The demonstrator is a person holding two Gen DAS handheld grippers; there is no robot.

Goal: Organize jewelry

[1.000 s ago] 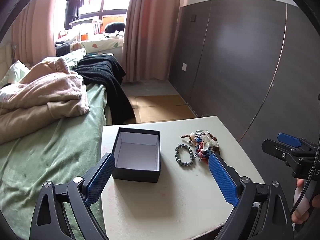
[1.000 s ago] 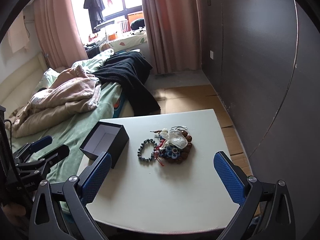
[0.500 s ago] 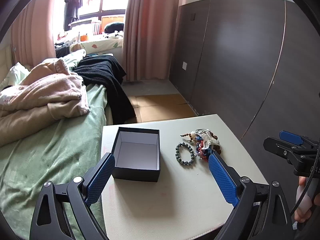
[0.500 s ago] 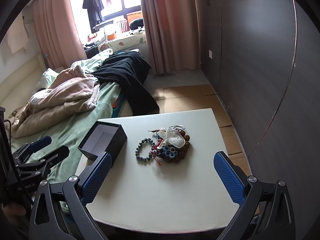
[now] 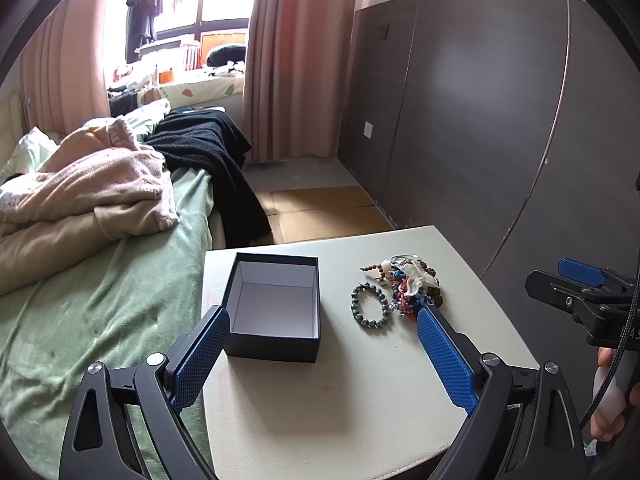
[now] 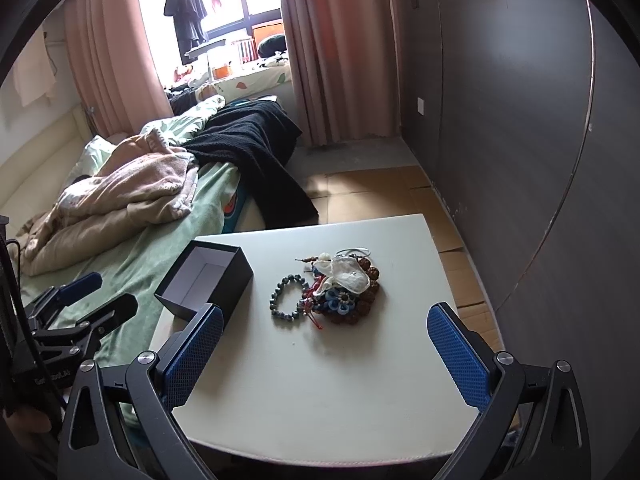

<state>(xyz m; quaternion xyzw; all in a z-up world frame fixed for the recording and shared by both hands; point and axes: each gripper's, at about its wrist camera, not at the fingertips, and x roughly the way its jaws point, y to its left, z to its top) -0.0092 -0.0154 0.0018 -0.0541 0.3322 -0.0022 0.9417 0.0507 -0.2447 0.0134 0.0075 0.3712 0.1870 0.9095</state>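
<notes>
An open black box (image 5: 276, 304) with a white inside sits on the left of a small white table (image 5: 360, 392); it also shows in the right wrist view (image 6: 206, 280). A grey-blue bead bracelet (image 5: 370, 305) (image 6: 286, 295) lies beside a heap of mixed jewelry (image 5: 408, 282) (image 6: 344, 285). My left gripper (image 5: 320, 356) is open and empty above the table's near edge. My right gripper (image 6: 324, 354) is open and empty, short of the heap.
A bed with a green sheet (image 5: 88, 300), a pink blanket (image 5: 88, 196) and a black throw (image 5: 208, 152) adjoins the table's left side. A dark panelled wall (image 5: 480, 140) stands on the right. Cardboard (image 5: 320, 212) lies on the floor beyond.
Both views have shifted only slightly; the right gripper has edged a little closer to the table. Nothing on the table has moved.
</notes>
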